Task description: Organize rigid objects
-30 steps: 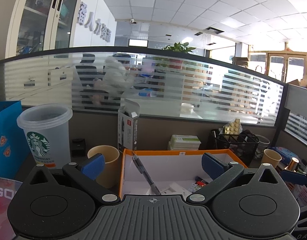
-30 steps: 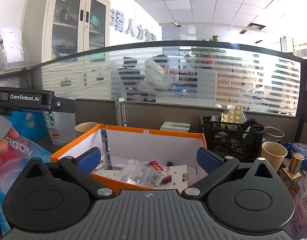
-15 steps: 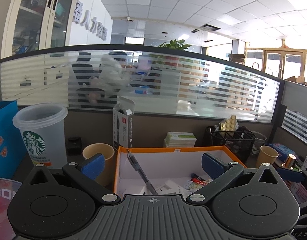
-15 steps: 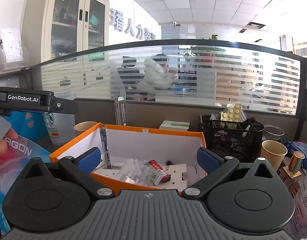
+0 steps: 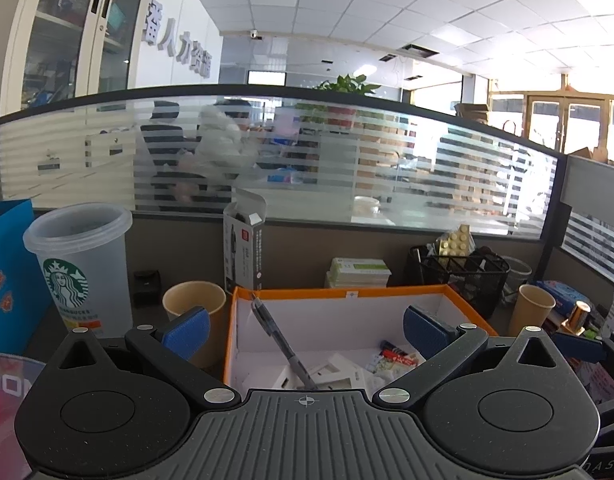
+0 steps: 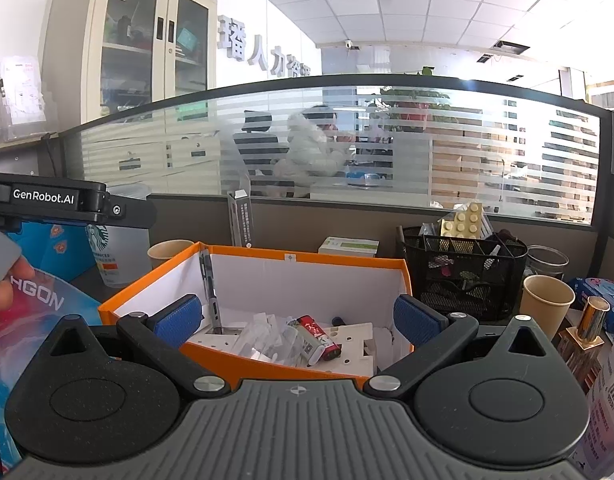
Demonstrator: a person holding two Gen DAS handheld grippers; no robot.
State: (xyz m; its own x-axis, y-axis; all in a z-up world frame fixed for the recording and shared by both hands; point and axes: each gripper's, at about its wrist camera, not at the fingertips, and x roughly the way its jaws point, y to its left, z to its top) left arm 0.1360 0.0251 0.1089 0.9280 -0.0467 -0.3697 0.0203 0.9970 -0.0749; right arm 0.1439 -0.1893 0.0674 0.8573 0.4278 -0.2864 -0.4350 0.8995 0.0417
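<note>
Hovering spread-fingered and empty, left gripper (image 5: 305, 330), right gripper (image 6: 297, 318), orange box (image 6: 307, 258), Starbucks cup (image 5: 77, 264), "GenRobot.AI" label (image 6: 43, 197)

Two paper cups (image 6: 174, 251) (image 6: 547, 305), one plastic tumbler (image 5: 78, 264), one orange box (image 6: 307, 260), one pen (image 5: 281, 344), one mesh basket (image 6: 463, 280).

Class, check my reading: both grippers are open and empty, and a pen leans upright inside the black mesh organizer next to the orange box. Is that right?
Not quite. The pen leans inside the orange box itself, against its left wall, not in the black mesh organizer beside it; the right wrist view shows this. The left gripper and right gripper are indeed open and empty.
</note>
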